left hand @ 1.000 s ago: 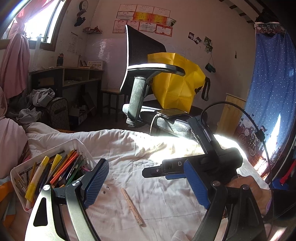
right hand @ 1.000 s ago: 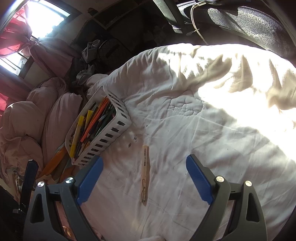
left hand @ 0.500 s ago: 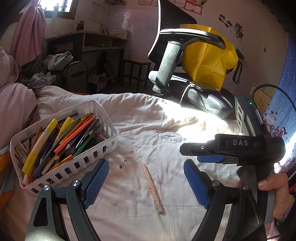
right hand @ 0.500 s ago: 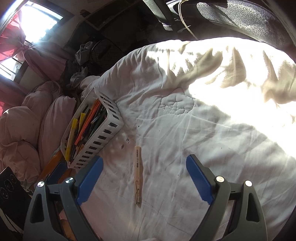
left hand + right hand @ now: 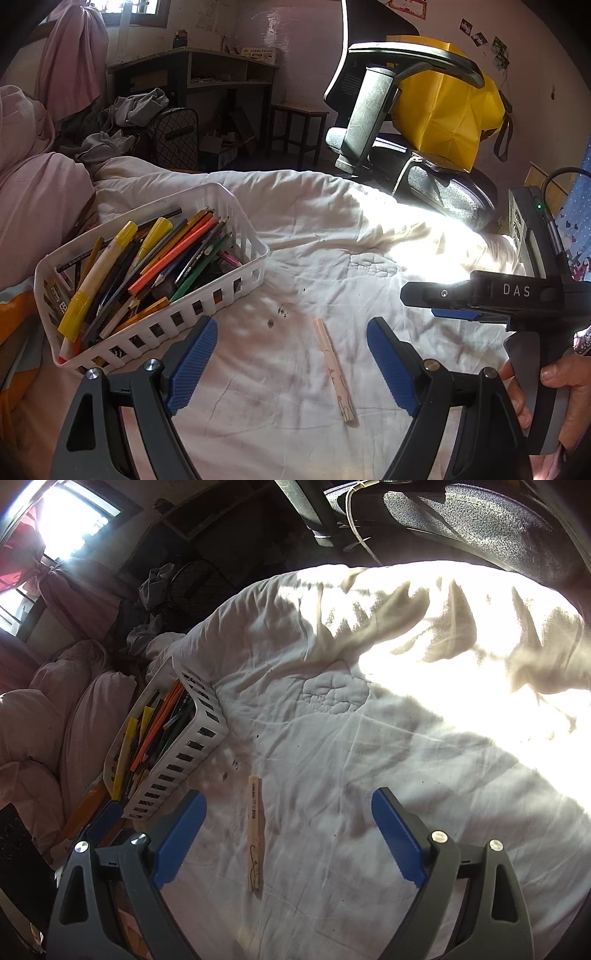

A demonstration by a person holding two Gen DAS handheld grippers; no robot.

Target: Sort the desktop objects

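A pale wooden stick (image 5: 335, 370) lies alone on the white quilt (image 5: 314, 236); in the right wrist view the stick (image 5: 255, 830) points away from me. A white slotted basket (image 5: 229, 291) full of pencils and markers (image 5: 147, 258) sits on the quilt to the left; the basket (image 5: 192, 746) also shows in the right wrist view. My left gripper (image 5: 291, 358) hangs open above the stick, which lies between its blue pads without touching them. My right gripper (image 5: 288, 834) is open too, the stick just right of its left finger. A hand (image 5: 561, 384) holds the right gripper's handle.
Pink pillows (image 5: 44, 716) lie left of the basket. Past the quilt's far edge stands an office chair (image 5: 373, 110) carrying a yellow bag (image 5: 447, 107). A desk (image 5: 192, 77), stool and piled clothes fill the background. Bright sunlight falls across the quilt's right part.
The left gripper has tipped downward and come closer to the quilt, so the basket and stick now sit larger and more central. The right gripper's view shifted slightly; both stay open.
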